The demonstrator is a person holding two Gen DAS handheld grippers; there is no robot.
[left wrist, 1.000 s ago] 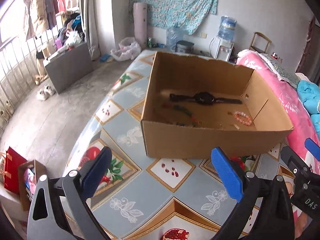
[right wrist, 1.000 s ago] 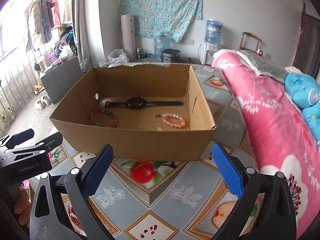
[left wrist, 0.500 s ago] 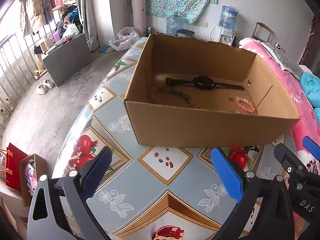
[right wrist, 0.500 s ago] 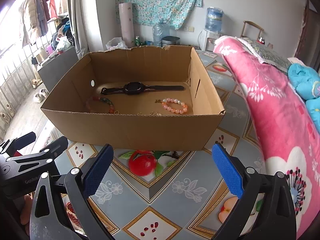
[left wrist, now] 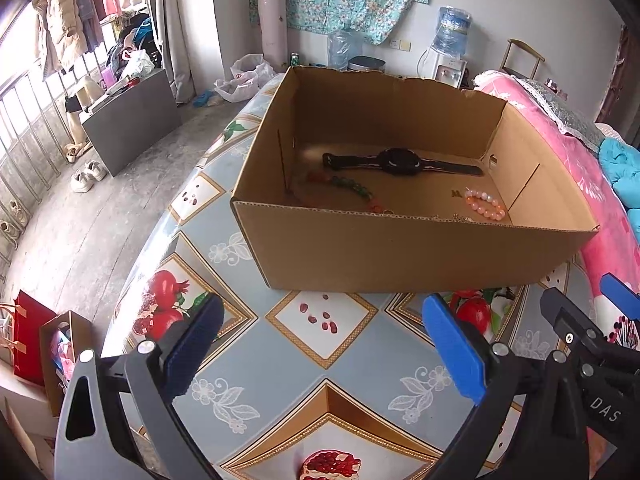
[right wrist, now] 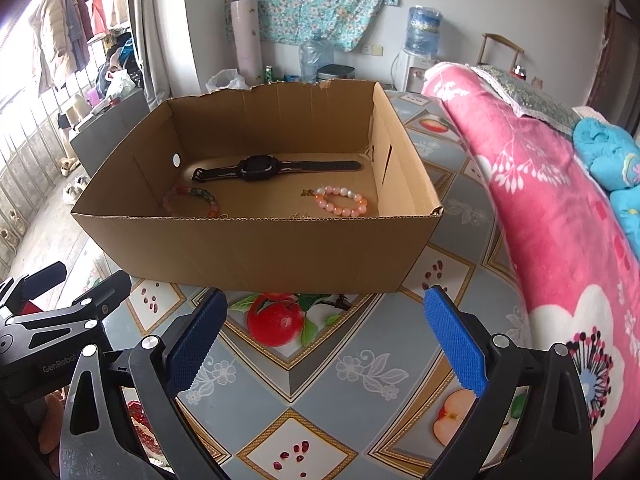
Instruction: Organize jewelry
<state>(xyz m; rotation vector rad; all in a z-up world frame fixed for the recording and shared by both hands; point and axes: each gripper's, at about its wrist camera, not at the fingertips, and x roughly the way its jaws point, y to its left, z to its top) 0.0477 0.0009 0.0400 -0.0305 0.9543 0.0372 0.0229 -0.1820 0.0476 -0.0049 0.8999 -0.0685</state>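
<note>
The left gripper (left wrist: 324, 340) has its blue-padded jaws spread wide with nothing between them, poised above the patterned tablecloth (left wrist: 328, 392) short of the cardboard box (left wrist: 400, 256). The right gripper (right wrist: 326, 334) is likewise spread and empty, hanging over the cloth's apple motif just in front of the box's near wall; in the left wrist view its black frame shows at the lower right edge, and in the right wrist view the left tool's frame shows at the lower left. All the jewelry lies inside the open-topped box, ahead of and beyond both sets of jaws, separated from them by the near wall. A black watch (right wrist: 260, 168) is stretched out flat toward the back of the box floor, strap running side to side. Nearer the front, a pink bead bracelet (right wrist: 340, 202) lies on the right side of the floor, and a red and green bead bracelet (right wrist: 192, 198) lies on the left side, well apart from the pink one. A thin, pale chain-like piece (right wrist: 298, 215) peeks just over the near wall's edge between them; what it is I cannot tell. A pink floral blanket (right wrist: 540, 200) is heaped to the right of the box.
</note>
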